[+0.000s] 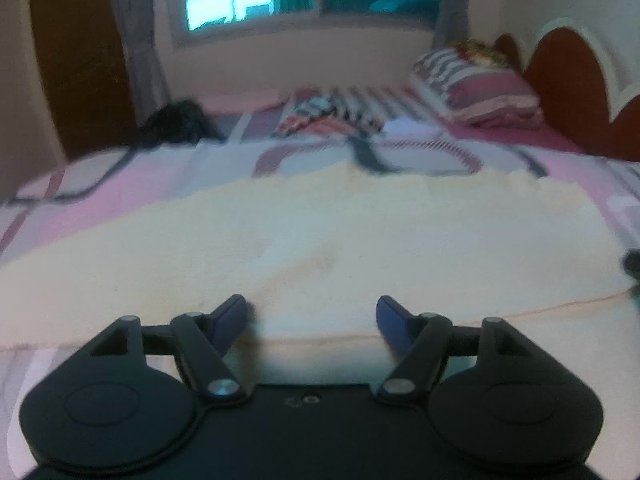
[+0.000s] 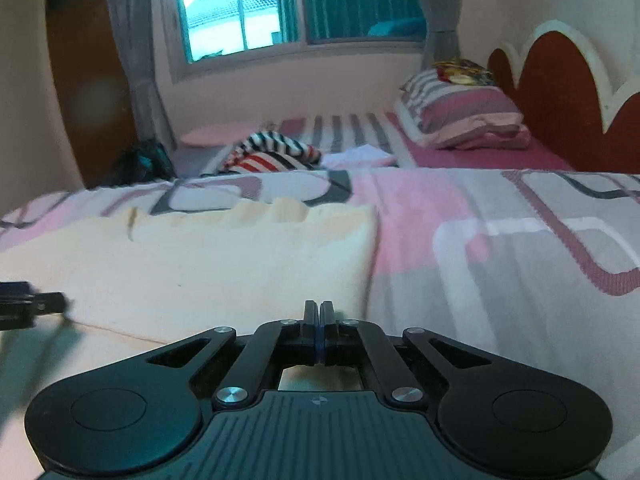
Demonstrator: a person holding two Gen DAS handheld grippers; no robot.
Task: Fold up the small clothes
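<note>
A cream cloth (image 1: 320, 248) lies spread flat on the pink patterned bedspread (image 1: 80, 208). My left gripper (image 1: 312, 316) is open, its fingers low over the cloth's near edge, holding nothing. In the right wrist view the cream cloth (image 2: 224, 264) fills the left half. My right gripper (image 2: 319, 312) is shut, its jaws pressed together at the cloth's near right corner; whether cloth is pinched between them is hidden. The left gripper's tip (image 2: 36, 304) shows at the left edge.
A striped garment (image 2: 272, 156) and a white folded cloth (image 2: 360, 158) lie further back on the bed. A striped pillow (image 2: 460, 116) sits by the red headboard (image 2: 560, 92). A dark bag (image 2: 140, 164) rests at the far left, below the window (image 2: 228, 8).
</note>
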